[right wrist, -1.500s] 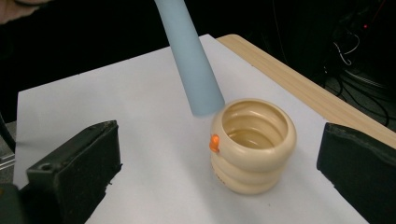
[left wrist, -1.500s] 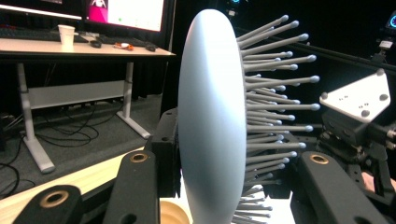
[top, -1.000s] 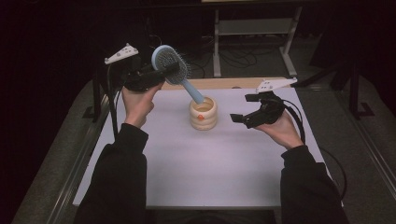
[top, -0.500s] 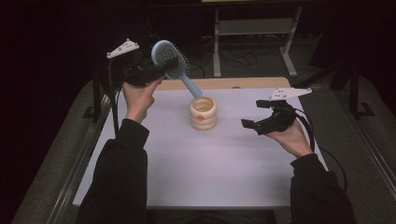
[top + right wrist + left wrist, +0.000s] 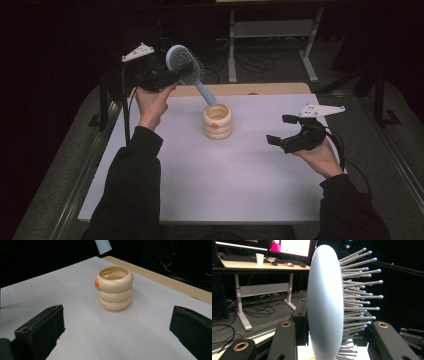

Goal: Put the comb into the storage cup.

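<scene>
From the high view, the left gripper (image 5: 172,75) pinches the blue hairbrush (image 5: 186,67) above the cream holder (image 5: 217,121) on the white surface (image 5: 200,190). In the left gripper view, the brush head (image 5: 324,305) sits between its fingers, hiding much of the desk (image 5: 249,265) behind. In the right gripper view, spread fingers (image 5: 40,327) face the holder (image 5: 115,288).

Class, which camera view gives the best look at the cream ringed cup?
The right gripper view: the cup sits close and unobstructed, showing three stacked rings and an orange knob. The high view shows it smaller, from above. The left gripper view has the hairbrush up close.
</scene>
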### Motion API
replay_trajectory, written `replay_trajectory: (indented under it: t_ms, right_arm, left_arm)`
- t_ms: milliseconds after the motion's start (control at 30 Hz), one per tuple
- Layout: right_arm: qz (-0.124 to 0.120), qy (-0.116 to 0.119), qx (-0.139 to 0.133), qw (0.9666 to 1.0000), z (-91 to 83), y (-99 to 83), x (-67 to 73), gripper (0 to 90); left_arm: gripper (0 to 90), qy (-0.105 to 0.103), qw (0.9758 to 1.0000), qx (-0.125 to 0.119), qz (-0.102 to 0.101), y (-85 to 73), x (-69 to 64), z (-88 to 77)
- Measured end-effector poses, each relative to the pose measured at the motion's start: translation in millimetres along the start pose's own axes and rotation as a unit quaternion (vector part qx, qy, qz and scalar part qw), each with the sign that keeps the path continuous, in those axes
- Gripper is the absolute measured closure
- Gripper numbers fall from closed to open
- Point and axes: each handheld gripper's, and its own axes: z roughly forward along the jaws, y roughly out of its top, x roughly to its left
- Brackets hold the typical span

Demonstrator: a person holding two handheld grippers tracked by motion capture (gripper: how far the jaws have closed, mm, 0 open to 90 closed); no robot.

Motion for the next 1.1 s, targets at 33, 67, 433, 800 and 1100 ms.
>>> replay_trajectory:
  t_ms: [33, 67, 433, 800, 1100]
  right_arm:
    - [0.001, -0.002, 0.001, 1.0, -1.2, -2.0, -0.4, 0.0]
    - [0.002, -0.004, 0.001, 1.0, -2.4, -4.1, -1.0, 0.0]
    - [0.015, -0.021, -0.003, 0.9997, -17.3, -24.6, -9.4, 0.0]
    - [0.025, -0.03, -0.003, 0.9992, -27.3, -44.1, -12.0, 0.0]
    - [0.024, -0.036, -0.001, 0.9991, -31.6, -53.3, -11.6, 0.0]
  left_arm:
    - [57.3, 0.0, 1.0, 0.001, 0.0, -0.5, 0.5, 0.9]
    - [57.3, 0.0, 1.0, 0.001, -0.001, -1.0, 0.8, 1.9]
    - [57.2, 0.002, 1.0, 0.004, -0.008, -8.8, 8.0, 10.6]
    - [57.2, 0.005, 0.9998, 0.008, -0.015, -15.7, 13.8, 18.8]
    - [57.2, 0.004, 0.9997, 0.017, -0.019, -25.9, 16.3, 27.5]
